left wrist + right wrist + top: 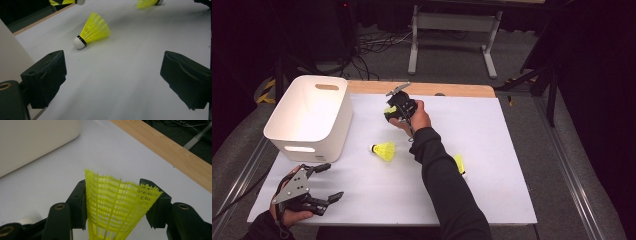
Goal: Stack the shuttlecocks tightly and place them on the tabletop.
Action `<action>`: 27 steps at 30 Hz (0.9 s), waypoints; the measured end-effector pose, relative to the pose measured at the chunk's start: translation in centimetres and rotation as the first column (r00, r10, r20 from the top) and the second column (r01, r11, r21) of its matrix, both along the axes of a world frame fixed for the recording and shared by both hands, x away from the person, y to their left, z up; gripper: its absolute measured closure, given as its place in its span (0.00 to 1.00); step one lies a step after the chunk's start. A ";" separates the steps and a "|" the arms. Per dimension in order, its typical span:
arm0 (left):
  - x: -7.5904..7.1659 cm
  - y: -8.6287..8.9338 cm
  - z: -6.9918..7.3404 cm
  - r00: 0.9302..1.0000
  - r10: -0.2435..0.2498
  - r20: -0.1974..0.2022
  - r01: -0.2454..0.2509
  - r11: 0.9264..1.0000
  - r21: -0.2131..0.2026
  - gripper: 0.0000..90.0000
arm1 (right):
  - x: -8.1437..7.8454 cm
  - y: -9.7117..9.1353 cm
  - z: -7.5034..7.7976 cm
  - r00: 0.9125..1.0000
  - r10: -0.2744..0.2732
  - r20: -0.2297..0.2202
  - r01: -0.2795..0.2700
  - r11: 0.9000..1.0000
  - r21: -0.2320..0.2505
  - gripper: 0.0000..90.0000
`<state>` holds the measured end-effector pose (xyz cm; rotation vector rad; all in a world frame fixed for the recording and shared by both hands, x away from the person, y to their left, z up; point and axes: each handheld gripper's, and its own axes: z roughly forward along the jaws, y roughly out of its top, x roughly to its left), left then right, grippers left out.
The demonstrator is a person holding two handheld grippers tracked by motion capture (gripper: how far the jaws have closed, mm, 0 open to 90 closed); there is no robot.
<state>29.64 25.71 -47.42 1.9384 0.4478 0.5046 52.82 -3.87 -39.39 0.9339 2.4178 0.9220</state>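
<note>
White sheeting covers the table (492,165), with a strip of bare wood showing along its far edge. On the sheet's left side stands a white plastic bin (309,117) with slot handles, open at the top. Lower left, near the table's front edge, the left gripper (326,182) rests in the person's hand with its jaws spread wide and nothing between them; its own view looks across bare sheet between the two black pads (47,75). Past the middle of the table, the right gripper (393,113) is held up above the sheet, just right of the bin's far corner. Its jaws are partly closed and grip a yellow plastic shuttlecock (117,205) by the mesh skirt, one pad on each side, with the flared rim pointing away from the hand. A second shuttlecock (384,150) lies on its side on the sheet between the two grippers, just right of the bin, its white cork toward the bin. A third shuttlecock (460,164) lies on the sheet just right of the person's right forearm, which partly hides it.
</note>
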 end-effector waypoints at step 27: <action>0.0 -0.2 -0.1 1.000 0.015 -0.011 -0.015 1.000 0.023 0.09 | -13.2 -5.3 -2.2 0.992 0.097 -0.081 -0.088 0.989 0.116 0.50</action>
